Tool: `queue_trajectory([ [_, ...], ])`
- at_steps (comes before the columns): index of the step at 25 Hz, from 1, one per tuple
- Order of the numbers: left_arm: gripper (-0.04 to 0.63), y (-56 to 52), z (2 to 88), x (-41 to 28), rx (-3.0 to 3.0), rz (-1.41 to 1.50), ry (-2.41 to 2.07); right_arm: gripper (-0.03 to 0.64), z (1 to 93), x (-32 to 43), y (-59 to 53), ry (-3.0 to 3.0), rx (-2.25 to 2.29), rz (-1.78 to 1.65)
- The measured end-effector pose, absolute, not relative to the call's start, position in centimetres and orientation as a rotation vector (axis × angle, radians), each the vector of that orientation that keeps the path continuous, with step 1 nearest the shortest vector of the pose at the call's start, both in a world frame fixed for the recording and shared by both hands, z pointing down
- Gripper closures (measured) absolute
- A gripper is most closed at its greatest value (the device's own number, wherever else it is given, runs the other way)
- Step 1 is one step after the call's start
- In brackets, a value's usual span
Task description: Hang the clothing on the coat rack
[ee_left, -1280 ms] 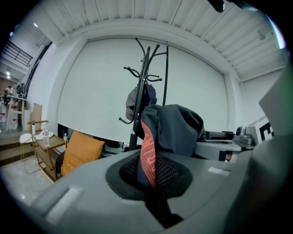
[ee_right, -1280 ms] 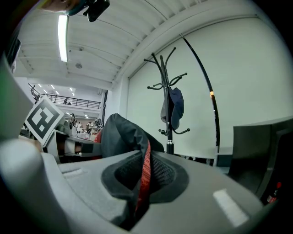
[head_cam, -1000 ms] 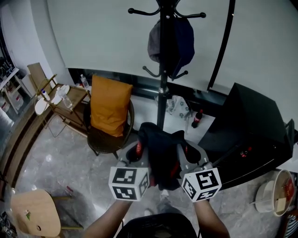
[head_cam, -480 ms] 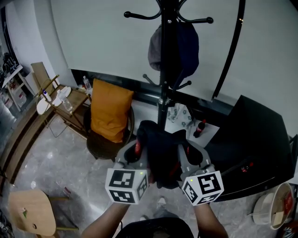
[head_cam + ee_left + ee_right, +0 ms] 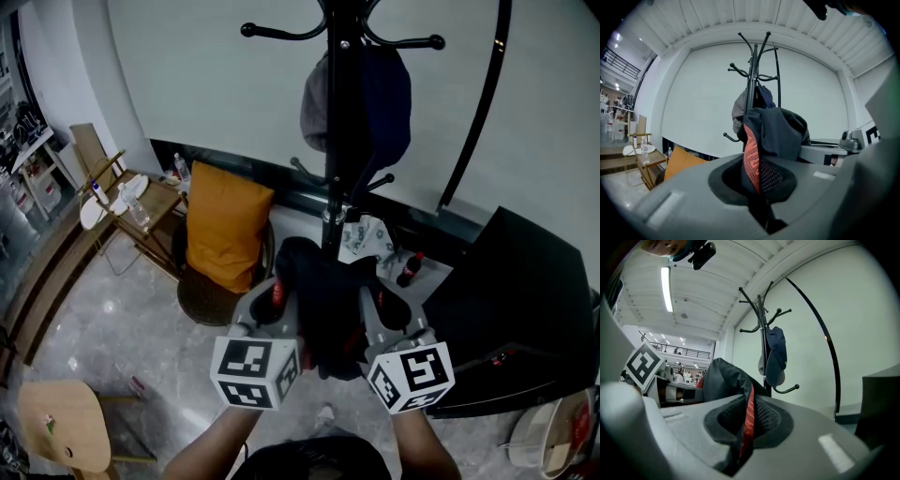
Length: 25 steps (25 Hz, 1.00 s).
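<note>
Moved closer to the tall black metal coat rack (image 5: 332, 141); left claw (image 5: 277, 298) and right claw (image 5: 377, 302) pinch the dark red-trimmed garment (image 5: 323, 305), carrying step, needs lifting onto a free hook (image 5: 281, 35).

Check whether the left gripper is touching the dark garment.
Touching. The left gripper view shows the left gripper with its jaws closed on the dark garment, the orange-trimmed fabric pinched between them.

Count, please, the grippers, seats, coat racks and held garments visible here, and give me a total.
Grippers: 2, the left gripper and the right gripper
Seats: 2, the chair with the orange cushion and the light wooden chair
Coat racks: 1, the black coat rack
Held garments: 1, the dark garment, gripped by both grippers
Total: 6
</note>
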<state>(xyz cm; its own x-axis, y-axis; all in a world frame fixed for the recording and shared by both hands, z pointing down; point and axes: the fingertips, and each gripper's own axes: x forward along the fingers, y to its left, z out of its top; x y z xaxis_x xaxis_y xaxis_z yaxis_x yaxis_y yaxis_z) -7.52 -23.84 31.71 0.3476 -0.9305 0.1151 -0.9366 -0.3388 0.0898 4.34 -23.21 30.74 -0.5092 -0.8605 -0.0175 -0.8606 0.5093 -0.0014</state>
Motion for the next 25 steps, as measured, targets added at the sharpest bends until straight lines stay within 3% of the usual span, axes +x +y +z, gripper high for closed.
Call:
queue_trajectory([
  [25, 0.572, -30.9, 31.7, -6.9, 2.497, 0.101, -1.661, 0.589, 30.8, 4.9, -29.8, 2.683, -1.604, -0.006],
])
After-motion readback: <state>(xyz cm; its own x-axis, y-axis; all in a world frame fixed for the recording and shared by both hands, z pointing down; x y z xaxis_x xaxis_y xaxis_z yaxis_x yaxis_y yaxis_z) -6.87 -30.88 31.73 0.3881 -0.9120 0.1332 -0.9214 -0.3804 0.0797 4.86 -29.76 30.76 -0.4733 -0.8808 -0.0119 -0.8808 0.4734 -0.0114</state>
